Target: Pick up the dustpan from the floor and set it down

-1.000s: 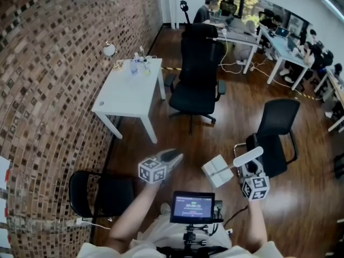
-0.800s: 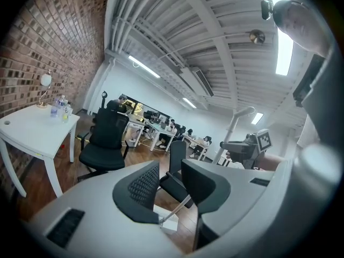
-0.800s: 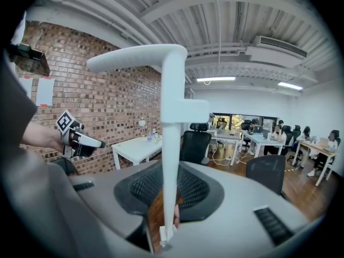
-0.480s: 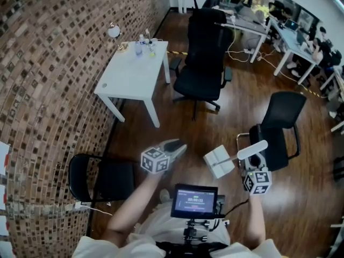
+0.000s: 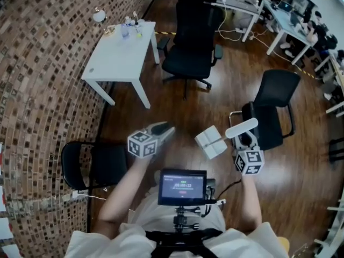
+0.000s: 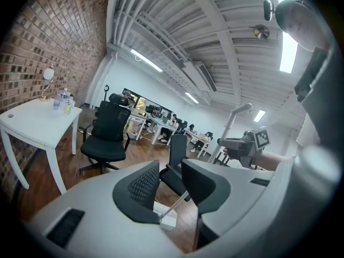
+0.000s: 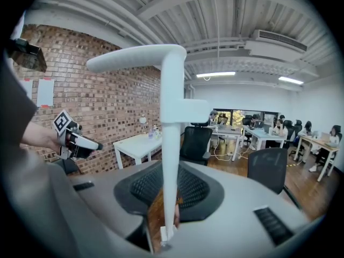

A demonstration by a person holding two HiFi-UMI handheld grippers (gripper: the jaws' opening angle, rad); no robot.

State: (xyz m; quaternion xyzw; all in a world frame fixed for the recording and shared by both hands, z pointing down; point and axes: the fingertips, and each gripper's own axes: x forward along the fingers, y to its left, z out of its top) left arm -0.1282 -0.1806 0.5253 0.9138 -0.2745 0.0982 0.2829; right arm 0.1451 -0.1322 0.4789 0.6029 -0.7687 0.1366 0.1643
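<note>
Dustpan (image 5: 210, 142) held up off wood floor (image 5: 177, 106), in front of person, btwn both grippers. Handle (image 7: 171, 144) upright, bent top pointing twd left gripper (image 5: 164, 128). Right gripper (image 5: 243, 142) clamped on handle's lower end. Left gripper's jaws apart, nothing in them.

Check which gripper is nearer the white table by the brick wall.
Left. Left gripper hangs in front of the white table; right gripper, holding the white plastic dustpan, is further right.
</note>
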